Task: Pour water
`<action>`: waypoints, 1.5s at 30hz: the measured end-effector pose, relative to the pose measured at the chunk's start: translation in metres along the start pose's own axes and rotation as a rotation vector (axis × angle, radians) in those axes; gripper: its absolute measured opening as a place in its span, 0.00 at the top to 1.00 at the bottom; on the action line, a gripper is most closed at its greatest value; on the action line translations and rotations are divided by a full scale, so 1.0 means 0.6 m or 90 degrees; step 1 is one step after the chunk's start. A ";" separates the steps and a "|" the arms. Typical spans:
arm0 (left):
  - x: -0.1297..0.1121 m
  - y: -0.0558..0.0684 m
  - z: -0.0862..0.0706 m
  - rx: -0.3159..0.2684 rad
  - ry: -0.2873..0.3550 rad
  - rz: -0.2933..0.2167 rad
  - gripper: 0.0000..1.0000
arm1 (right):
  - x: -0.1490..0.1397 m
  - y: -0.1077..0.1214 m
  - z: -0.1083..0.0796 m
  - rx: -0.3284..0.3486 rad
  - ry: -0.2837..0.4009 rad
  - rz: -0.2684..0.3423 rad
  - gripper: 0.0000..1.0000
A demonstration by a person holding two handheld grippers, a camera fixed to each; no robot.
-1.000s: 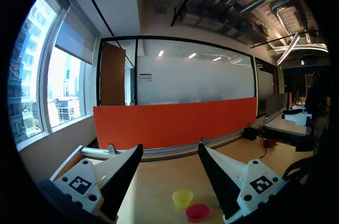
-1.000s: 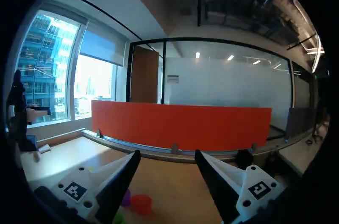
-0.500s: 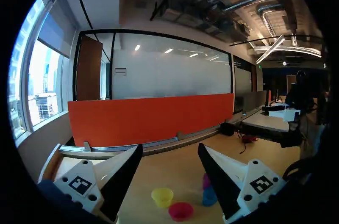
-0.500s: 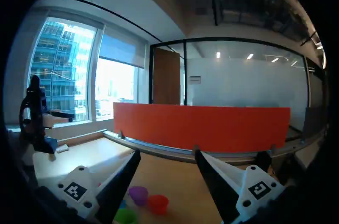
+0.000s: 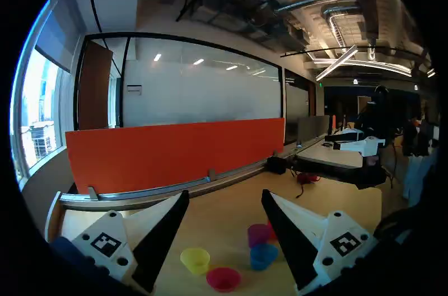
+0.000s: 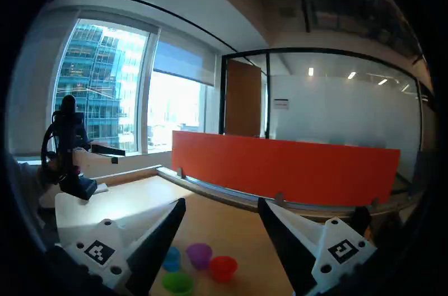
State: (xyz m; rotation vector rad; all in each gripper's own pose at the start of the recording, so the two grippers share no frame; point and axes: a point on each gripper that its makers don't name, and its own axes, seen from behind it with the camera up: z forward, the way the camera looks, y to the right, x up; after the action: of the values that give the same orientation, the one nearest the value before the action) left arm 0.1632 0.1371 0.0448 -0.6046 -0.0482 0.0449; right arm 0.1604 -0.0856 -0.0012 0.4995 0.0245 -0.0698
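In the left gripper view, small plastic cups stand on the wooden table (image 5: 224,220): a yellow cup (image 5: 195,259), a pink cup (image 5: 223,278), a purple cup (image 5: 258,234) and a blue cup (image 5: 262,255). My left gripper (image 5: 224,201) hovers above them, open and holding nothing. In the right gripper view a blue cup (image 6: 171,258), a purple cup (image 6: 199,254), a red cup (image 6: 222,267) and a green cup (image 6: 177,282) stand low between the fingers. My right gripper (image 6: 221,206) is open and holds nothing. I cannot tell whether any cup holds water.
An orange divider panel (image 5: 173,150) runs along the table's far edge, with a glass wall behind. Windows (image 6: 106,100) are on the left. The other gripper (image 6: 64,153) shows at the far left of the right gripper view. Desks with equipment (image 5: 341,156) stand at the right.
Both views have swung across the table. The purple and blue cups came into the left gripper view; blue and green cups came into the right gripper view. Both grippers stayed open.
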 end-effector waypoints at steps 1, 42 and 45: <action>-0.002 0.002 0.001 -0.005 -0.003 0.002 0.04 | -0.002 -0.004 0.000 0.006 -0.003 -0.002 0.01; -0.178 0.085 0.055 -0.148 -0.172 0.069 0.04 | -0.143 -0.108 -0.018 0.166 -0.152 -0.056 0.01; -0.193 0.089 0.060 -0.153 -0.183 0.072 0.04 | -0.156 -0.110 -0.020 0.170 -0.162 -0.056 0.01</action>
State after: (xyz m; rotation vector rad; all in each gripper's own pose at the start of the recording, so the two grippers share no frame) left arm 0.0439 0.1947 0.0404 -0.8368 -0.3022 0.2386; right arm 0.0621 -0.1317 -0.0395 0.7528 -0.2153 -0.2246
